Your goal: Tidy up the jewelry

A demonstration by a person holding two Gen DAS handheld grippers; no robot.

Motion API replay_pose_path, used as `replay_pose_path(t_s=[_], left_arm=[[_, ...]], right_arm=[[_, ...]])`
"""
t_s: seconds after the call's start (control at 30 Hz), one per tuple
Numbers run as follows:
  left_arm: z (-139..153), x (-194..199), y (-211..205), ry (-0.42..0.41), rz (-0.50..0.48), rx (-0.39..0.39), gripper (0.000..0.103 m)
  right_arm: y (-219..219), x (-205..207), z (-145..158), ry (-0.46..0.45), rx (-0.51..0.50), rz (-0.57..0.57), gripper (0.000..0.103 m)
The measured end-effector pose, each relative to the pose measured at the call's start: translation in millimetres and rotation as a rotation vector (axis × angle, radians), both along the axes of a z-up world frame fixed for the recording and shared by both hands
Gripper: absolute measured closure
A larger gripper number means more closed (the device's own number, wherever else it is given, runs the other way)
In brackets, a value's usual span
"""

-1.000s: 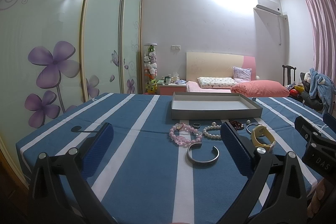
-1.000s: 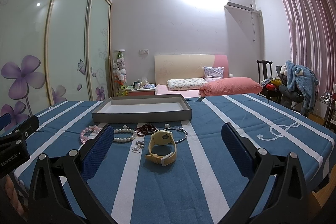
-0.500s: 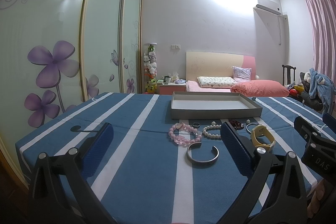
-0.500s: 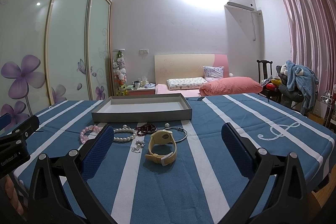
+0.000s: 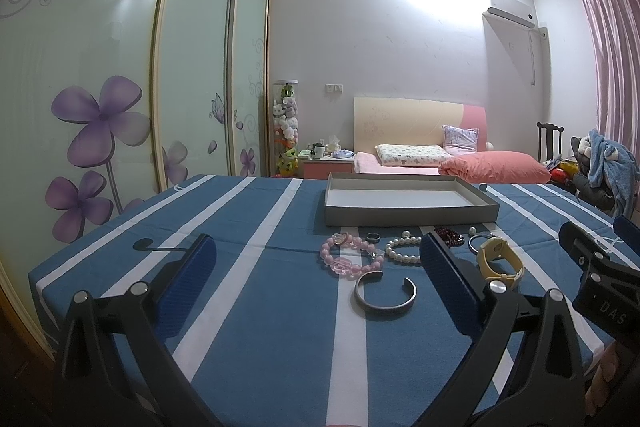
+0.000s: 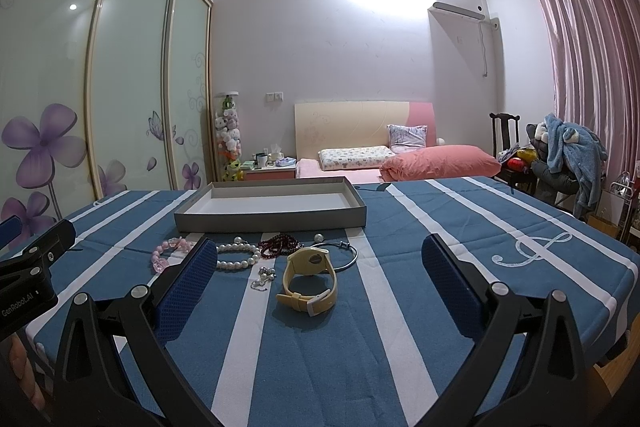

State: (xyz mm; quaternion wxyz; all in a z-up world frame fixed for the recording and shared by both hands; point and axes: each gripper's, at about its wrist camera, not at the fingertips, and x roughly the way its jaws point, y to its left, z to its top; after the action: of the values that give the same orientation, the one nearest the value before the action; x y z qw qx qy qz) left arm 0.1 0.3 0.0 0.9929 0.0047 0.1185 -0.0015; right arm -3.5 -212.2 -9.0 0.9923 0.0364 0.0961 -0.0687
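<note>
Nothing is sorted yet; the grey tray (image 6: 270, 217) sits empty; the yellow watch (image 6: 308, 281), pearl bracelet (image 6: 236, 259) and silver cuff (image 5: 386, 293) lie on the striped surface (image 6: 400, 307); the left hand-held gripper (image 5: 316, 279) and right hand-held gripper (image 6: 320, 279) both gape wide, gripping nothing.

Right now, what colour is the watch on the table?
Pale yellow, strap and case alike; the watch shows best in the right wrist view.

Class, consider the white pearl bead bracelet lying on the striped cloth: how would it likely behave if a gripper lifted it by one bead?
The white pearl bead bracelet lies in a loose, uneven loop, so it would probably sag and dangle rather than hold shape. Its round, glossy beads look smooth and might slip between flat pads. It is small, likely light.
</note>
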Motion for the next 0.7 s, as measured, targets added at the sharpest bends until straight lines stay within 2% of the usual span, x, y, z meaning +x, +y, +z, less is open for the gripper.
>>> replay_pose_path(t_s=[0.43, 0.57, 0.7], left_arm=[[-3.7, 0.1, -1.5, 0.010, -0.002, 0.000, 0.004], [-7.6, 10.8, -6.0, 0.052, -0.028, -0.008, 0.004], [-14.0, 32.6, -12.1, 0.129, -0.055, 0.005, 0.004]], right_arm=[[0.4, 0.8, -2.6, 0.006, 0.002, 0.000, 0.002], [-0.9, 3.5, -10.0, 0.015, 0.007, -0.002, 0.002], [-3.5, 8.8, -12.1, 0.030, 0.015, -0.005, 0.002]])
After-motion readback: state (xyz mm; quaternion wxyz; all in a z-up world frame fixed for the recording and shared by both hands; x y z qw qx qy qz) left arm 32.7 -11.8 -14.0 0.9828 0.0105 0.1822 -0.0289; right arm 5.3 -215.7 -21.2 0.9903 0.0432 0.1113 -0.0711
